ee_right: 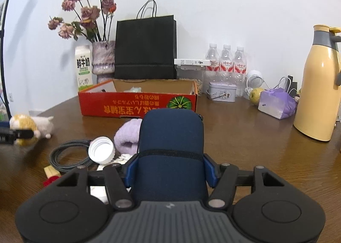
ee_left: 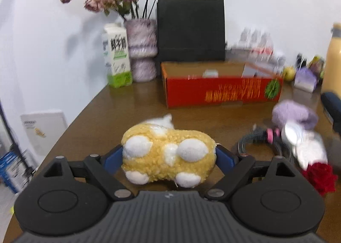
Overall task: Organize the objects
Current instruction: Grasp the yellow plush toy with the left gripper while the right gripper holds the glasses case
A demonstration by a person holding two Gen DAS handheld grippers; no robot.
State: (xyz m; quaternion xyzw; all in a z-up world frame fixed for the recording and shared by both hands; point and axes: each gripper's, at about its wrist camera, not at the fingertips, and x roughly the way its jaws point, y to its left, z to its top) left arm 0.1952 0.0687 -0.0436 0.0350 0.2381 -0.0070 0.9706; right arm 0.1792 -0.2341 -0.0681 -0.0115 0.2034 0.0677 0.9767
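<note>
So, going left to right: the left gripper (ee_left: 169,153) has the yellow plush toy (ee_left: 168,153) sitting between its blue pads, low over the table (ee_left: 89,115) on the left side. Both pads look like they're touching the toy's flanks, so I'd call it a soft pinch, though that view is blurry. If it's going into the red cardboard box (ee_right: 136,104), I'd squeeze a bit firmer first, since plush squishes and can slide out, then lift clear of the front wall before moving in.

Middle of the table is the messy bit: a coiled braided cable (ee_right: 68,155), a white bottle cap (ee_right: 101,149), a lilac fluffy thing (ee_right: 127,136) and something red (ee_left: 319,177) near the front edge. All of that sits between the two grippers, so the toy's path to the box should go above or left of it.

Over on the right, the right gripper (ee_right: 171,168) is clamped on a dark blue zip case (ee_right: 171,136), which stands up between the pads and hides part of the box front.

Behind the box: milk carton (ee_right: 83,68), vase of dried roses (ee_right: 102,59), black paper bag (ee_right: 146,49), water bottles (ee_right: 226,61), and a yellow thermos jug (ee_right: 317,85) far right. None block the box opening, I think.
</note>
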